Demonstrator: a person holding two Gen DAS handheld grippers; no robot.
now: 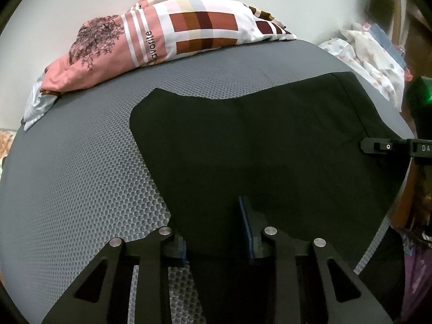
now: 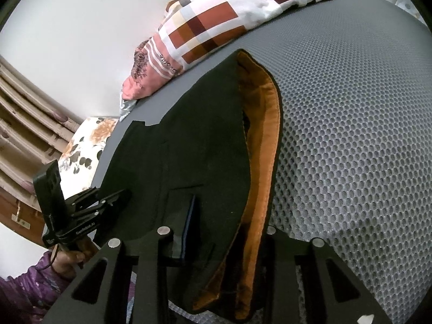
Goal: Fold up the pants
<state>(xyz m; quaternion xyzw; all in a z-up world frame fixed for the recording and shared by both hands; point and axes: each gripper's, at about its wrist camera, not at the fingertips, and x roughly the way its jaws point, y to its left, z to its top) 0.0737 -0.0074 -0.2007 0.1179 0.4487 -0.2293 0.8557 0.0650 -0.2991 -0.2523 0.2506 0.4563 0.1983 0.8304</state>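
While the black pants [image 1: 256, 148] lie flat on the grey bed [image 1: 81, 162], long axis running left to right across the frame, the left gripper [image 1: 216, 240] and right gripper [image 2: 224, 232] each have jaws spread astride the near cloth edge, the right at the orange-lined waistband [image 2: 266, 140].

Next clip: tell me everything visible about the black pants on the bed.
The black pants are dark, matte woven fabric, spread mostly flat on the grey honeycomb-textured mat. In the right wrist view the waistband is turned open, showing an orange lining, and a pocket seam shows on the outer face. The left hand-held gripper has its fingers open astride the near edge of the cloth. The right hand-held gripper straddles the waistband end; its far finger is hidden by fabric, so its grip is unclear. A patterned pillow lies beyond, apart from the pants.
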